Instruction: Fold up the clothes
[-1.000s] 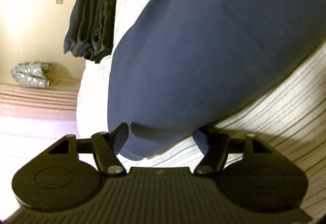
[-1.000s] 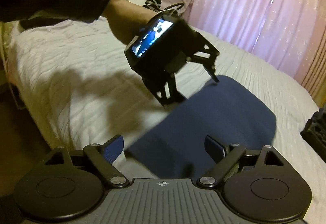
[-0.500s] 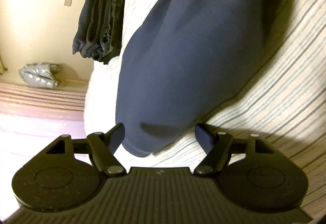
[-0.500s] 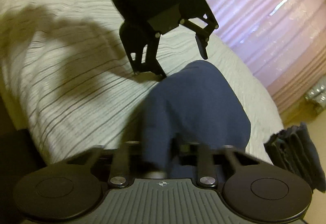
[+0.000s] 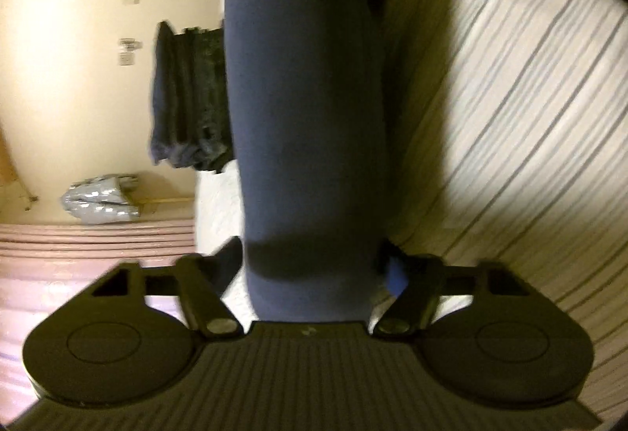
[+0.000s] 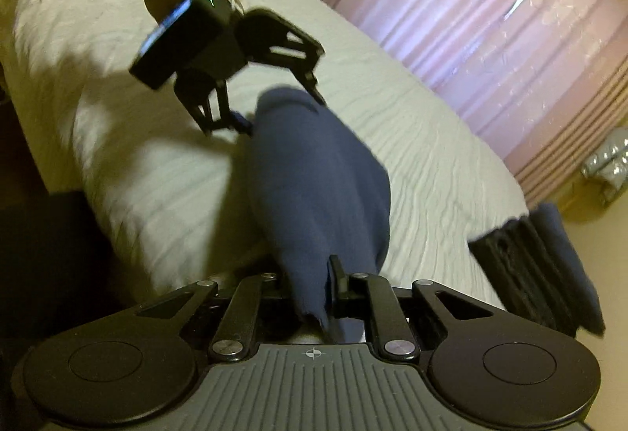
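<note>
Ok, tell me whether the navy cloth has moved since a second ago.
Yes. The navy cloth lay flat on the striped bedspread; now its near end is lifted off it, pinched in the right gripper.

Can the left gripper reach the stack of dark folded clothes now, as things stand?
Probably not yet. The left gripper is open, but the blue garment fills the gap between its fingers, and the right gripper holds that garment's other end. The stack of dark folded clothes lies beyond it.
</note>
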Demonstrator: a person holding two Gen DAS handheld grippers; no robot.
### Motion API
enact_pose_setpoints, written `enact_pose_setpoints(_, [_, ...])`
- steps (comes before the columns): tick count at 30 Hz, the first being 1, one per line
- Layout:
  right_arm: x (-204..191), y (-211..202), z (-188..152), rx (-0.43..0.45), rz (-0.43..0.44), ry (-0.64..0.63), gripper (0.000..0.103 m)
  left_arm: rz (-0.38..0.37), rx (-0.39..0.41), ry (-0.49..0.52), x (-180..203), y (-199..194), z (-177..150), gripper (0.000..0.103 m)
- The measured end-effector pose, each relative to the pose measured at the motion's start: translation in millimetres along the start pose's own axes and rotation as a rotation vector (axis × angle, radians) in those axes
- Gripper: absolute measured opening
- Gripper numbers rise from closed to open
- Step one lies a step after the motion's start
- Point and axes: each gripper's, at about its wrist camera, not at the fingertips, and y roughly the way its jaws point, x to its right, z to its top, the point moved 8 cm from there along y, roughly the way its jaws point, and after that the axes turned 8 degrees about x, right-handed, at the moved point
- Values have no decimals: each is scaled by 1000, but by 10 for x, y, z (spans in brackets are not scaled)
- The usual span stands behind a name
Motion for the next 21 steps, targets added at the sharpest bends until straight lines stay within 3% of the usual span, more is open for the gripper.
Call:
enact_pose_setpoints(3, [-18,-16,-119,-3,-2,15,12,-30,-23,-35,28,-63,78,40])
enact_pose_setpoints(5, [-33,-27,-168,4,-5,13,12,-38,-31,-54,27,-121,123,36])
enact_pose_setpoints(10, [-67,-13,-317,8,-12,-47,13,-57,-53,-103,27,-269,236,35])
enact_pose_setpoints(16, [-81,-63,-333,25,5,-3,13,-82,-82,-151,60,-362,311,35])
enact_pose_setpoints(18, [-133,-94,-263,44,12,1,24,-89,-89,-167,41,-351,277,35])
enact_pose_setpoints(19, [-160,-110,-228,53,16,2,43,-92,-89,-179,19,-348,255,35])
enact_pose_setpoints(20, [-186,-126,-194,62,20,4,68,-91,-86,-197,-13,-351,239,35])
enact_pose_setpoints(21, [-212,-141,-159,71,23,6,78,-90,-83,-216,-51,-358,231,35])
